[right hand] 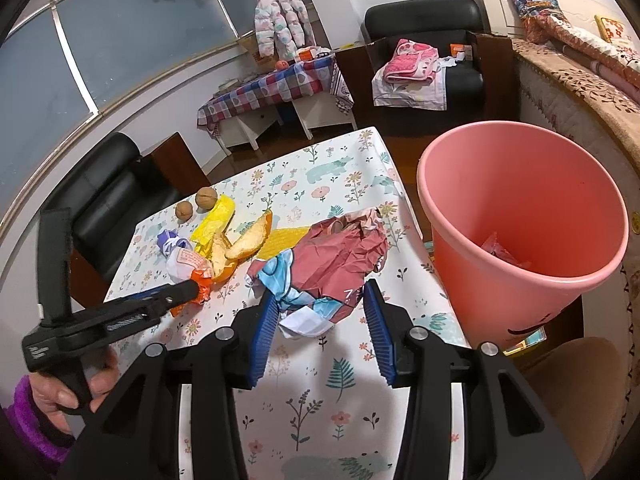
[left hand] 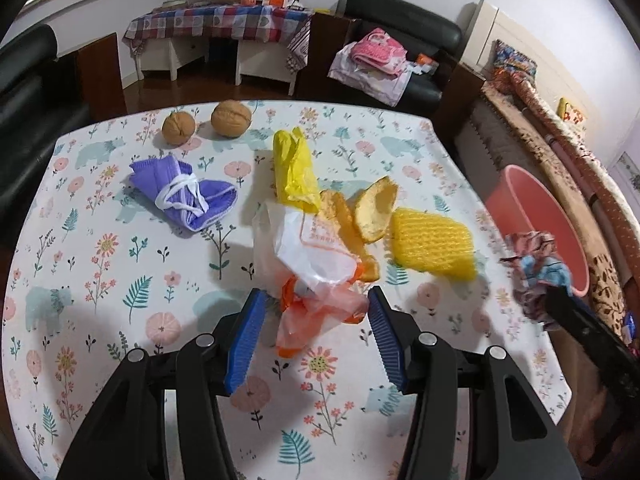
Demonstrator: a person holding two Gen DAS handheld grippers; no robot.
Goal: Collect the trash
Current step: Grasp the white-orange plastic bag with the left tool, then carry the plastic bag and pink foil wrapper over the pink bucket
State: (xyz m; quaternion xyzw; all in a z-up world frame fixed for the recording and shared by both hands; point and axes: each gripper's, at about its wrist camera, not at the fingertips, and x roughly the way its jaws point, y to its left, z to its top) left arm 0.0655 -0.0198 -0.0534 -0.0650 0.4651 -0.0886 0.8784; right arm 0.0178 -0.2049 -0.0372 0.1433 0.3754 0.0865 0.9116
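- Right gripper (right hand: 318,312): jaws part-way closed, pinching a crumpled wrapper (right hand: 340,256) of red and blue printed paper; the wad bulges out in front of the pads. Judged feather-light, springy, non-fragile; the grip on the bunched lower folds looks adequate.
- Pink bin (right hand: 600,208): smooth plastic, round, tapered, open-topped; at about 2 o'clock of the held wrapper, beside the table's right edge. A scrap already lies inside.
- Left gripper (left hand: 316,312): jaws wide, straddling a thin plastic bag (left hand: 304,256), white and orange, translucent; pads not yet pressing. Judged limp, slick, near weightless; best taken at the gathered orange knot, where the film is thickest.
- Orange peel (left hand: 376,212): curved, stiff-ish, pithy inside; at 1 o'clock of the bag, touching it.
- Yellow foam net (left hand: 432,244): ribbed, soft, compressible; at 3 o'clock of the peel.
- Yellow bag (left hand: 294,168): crumpled film, at 12 o'clock.
- Purple face mask (left hand: 184,192): folded cloth, white loops; at 10 o'clock.
- Two walnuts (left hand: 231,118): hard, round, at the far edge.
- Table (left hand: 100,280): floral cloth cover.
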